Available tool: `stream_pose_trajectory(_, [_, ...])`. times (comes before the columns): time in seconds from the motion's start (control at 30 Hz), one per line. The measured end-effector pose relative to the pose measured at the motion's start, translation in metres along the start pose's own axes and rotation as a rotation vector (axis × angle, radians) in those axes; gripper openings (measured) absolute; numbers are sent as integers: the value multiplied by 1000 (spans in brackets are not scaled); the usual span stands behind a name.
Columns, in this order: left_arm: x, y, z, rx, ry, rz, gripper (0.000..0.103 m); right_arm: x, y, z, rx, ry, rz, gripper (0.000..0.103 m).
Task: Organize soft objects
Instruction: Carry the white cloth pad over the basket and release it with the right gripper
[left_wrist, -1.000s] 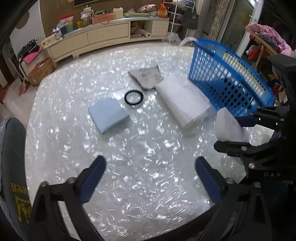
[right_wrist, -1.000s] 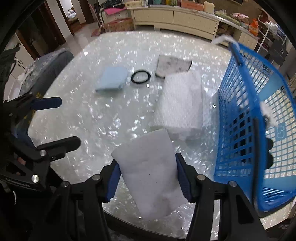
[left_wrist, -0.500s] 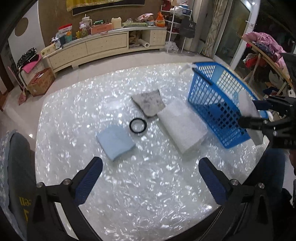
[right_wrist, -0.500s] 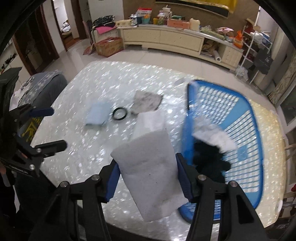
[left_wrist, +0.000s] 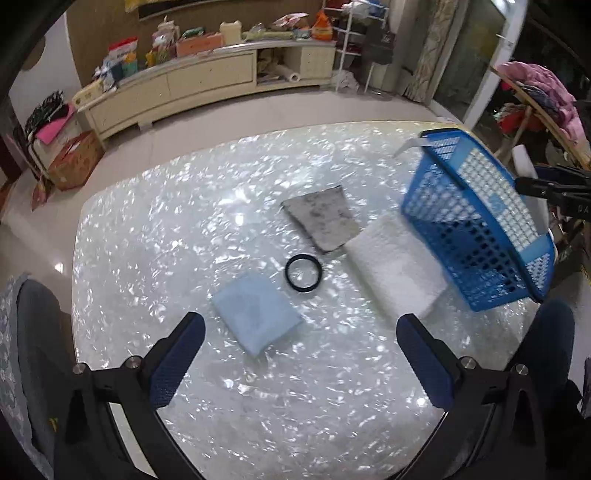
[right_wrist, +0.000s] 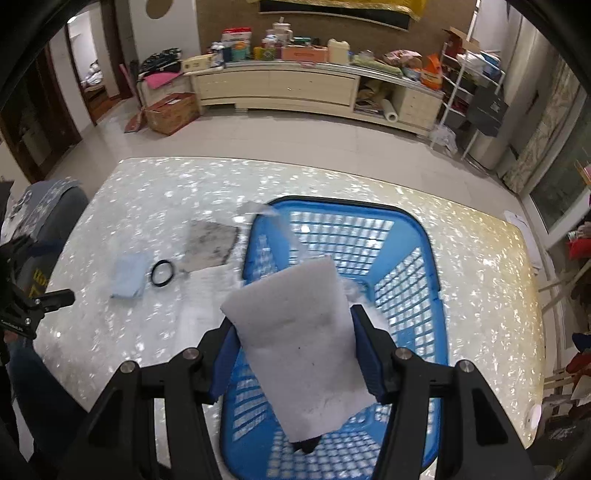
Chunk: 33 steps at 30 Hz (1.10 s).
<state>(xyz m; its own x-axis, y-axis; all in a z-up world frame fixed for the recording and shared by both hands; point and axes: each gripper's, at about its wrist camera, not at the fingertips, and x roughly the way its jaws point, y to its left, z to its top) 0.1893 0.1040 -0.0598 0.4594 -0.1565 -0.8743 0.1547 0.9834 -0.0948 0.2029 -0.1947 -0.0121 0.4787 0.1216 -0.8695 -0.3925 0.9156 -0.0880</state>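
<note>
Right gripper (right_wrist: 295, 350): jaws about half apart, clamped on the white foam pad (right_wrist: 295, 347).
Left gripper (left_wrist: 301, 354): jaws wide, holding nothing.
Pad's place: between the right claw's fingers, above the blue basket (right_wrist: 417, 236).
Step advice: lower it inside the rim before letting go, judging by the overhang.
Pad's axis: long axis runs forward along the fingers, tip ahead of the claw.

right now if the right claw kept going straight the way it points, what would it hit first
Most likely the blue basket: the right claw, shut on the white sponge, points down into it. Depth is unclear.
</note>
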Motion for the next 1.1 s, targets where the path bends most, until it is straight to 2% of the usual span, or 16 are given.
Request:
stream_pose_trajectory(0.3, [47, 29, -1, -45, 77, 13, 103, 41, -32, 9, 39, 71, -23, 55])
stream_pose_trajectory(0.57, [83, 55, -16, -86, 145, 11, 103, 70, -45, 13, 64, 129, -31, 55])
stream_pose_trajectory(0.83, [115, 81, -33, -157, 215, 30, 90, 86, -47, 20, 66, 155, -35, 58])
stream_pose_trajectory(1.0, [115, 86, -36, -169, 209, 36, 89, 92, -45, 21, 62, 166, -35, 59])
stream_pose_trajectory(1.1, [117, 85, -36, -160, 219, 71, 84, 94, -44, 21, 62, 171, -32, 61])
